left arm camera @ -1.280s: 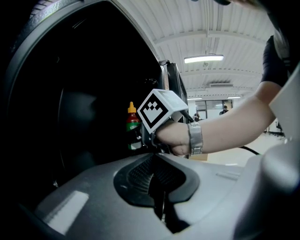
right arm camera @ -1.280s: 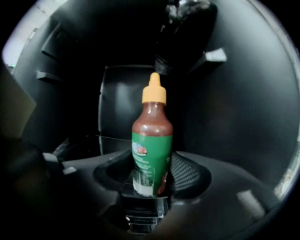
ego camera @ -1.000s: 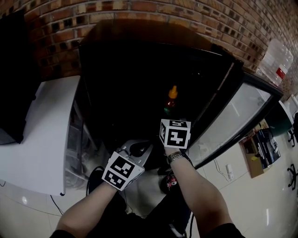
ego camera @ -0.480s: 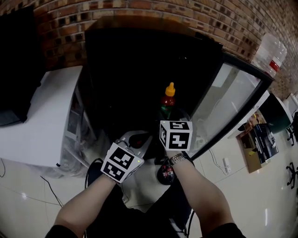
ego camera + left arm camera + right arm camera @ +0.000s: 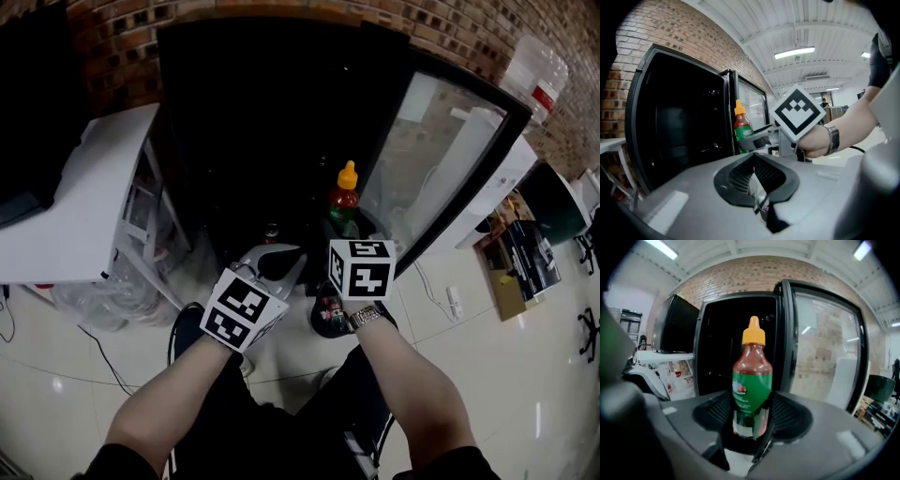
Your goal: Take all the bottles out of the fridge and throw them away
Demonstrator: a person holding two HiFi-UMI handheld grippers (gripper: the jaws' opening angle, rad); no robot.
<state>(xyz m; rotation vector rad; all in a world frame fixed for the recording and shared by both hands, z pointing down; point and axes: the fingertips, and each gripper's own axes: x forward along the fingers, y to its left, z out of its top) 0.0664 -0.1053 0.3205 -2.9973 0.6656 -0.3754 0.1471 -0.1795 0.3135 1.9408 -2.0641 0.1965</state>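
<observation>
The right gripper [image 5: 750,425], clamped on the bottle [image 5: 751,376], had drawn it out of the fridge [image 5: 262,122], ready for disposal; the left gripper [image 5: 757,187] was closed and empty.

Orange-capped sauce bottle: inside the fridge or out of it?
Out. The sauce bottle stands upright, clamped between the right gripper's pads, in front of the open fridge.

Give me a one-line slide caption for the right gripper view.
Right tongs clamp an upright orange-capped sauce bottle before the open black fridge, its glass door swung wide.
</observation>
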